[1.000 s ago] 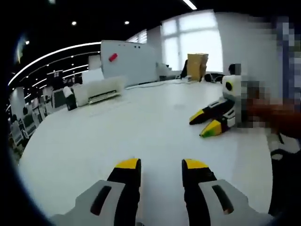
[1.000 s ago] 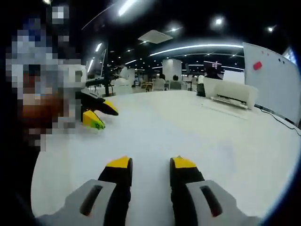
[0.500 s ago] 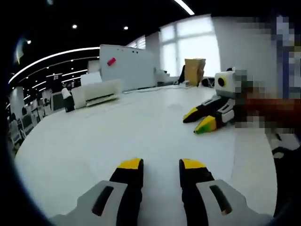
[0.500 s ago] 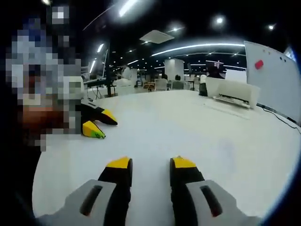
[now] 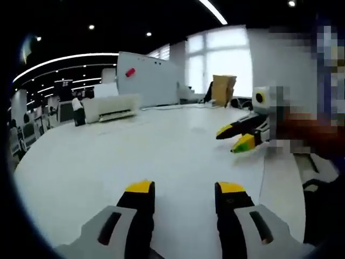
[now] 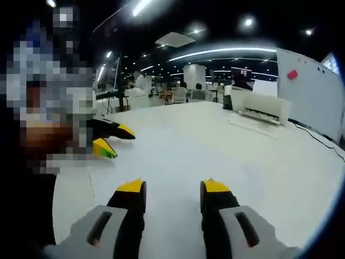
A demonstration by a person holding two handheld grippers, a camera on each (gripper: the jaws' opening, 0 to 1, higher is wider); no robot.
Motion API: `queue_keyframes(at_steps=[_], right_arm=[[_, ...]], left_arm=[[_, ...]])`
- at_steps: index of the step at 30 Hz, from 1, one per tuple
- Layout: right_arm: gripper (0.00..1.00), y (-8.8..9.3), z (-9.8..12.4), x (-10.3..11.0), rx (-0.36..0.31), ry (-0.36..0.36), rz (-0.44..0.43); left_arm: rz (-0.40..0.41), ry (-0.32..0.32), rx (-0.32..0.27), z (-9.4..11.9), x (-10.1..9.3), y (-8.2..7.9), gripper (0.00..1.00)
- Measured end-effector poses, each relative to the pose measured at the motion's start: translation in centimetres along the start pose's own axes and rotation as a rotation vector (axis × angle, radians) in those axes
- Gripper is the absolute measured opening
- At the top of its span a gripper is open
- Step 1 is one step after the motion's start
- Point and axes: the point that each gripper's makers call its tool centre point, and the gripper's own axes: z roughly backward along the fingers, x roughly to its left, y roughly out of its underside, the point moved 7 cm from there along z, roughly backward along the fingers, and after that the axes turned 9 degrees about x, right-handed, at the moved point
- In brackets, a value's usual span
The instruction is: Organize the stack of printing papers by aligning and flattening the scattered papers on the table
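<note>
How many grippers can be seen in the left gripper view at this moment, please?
2. The left gripper rises from the bottom of the view, jaws open over the white table. The right gripper comes in from the right, jaws open just above the tabletop.

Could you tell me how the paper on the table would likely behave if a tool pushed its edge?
The paper lies flat with only a thin edge showing, so it is probably light and floppy, apt to buckle. On the smooth white table, it would likely slide easily.
</note>
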Motion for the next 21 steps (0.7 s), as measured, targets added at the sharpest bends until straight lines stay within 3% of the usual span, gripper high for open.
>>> queue_keyframes(at_steps=[5,11,15,21], right_arm=[[0.37,0.2,1.9,0.4,0.001,0.037,-0.034],[0.47,0.3,4.1,1.4,0.001,0.061,-0.035],[0.45,0.4,5.6,2.2,-0.003,0.068,-0.023],[0.5,0.6,7.2,3.4,0.019,0.064,0.004]], left_arm=[[-0.027,-0.017,0.013,1.4,0.1,0.0,0.56],[-0.026,-0.022,0.047,3.8,-0.1,0.7,0.6],[-0.018,-0.013,0.044,6.5,0.1,1.4,0.68],[0.055,-0.039,0.015,10.7,0.7,2.9,0.66]])
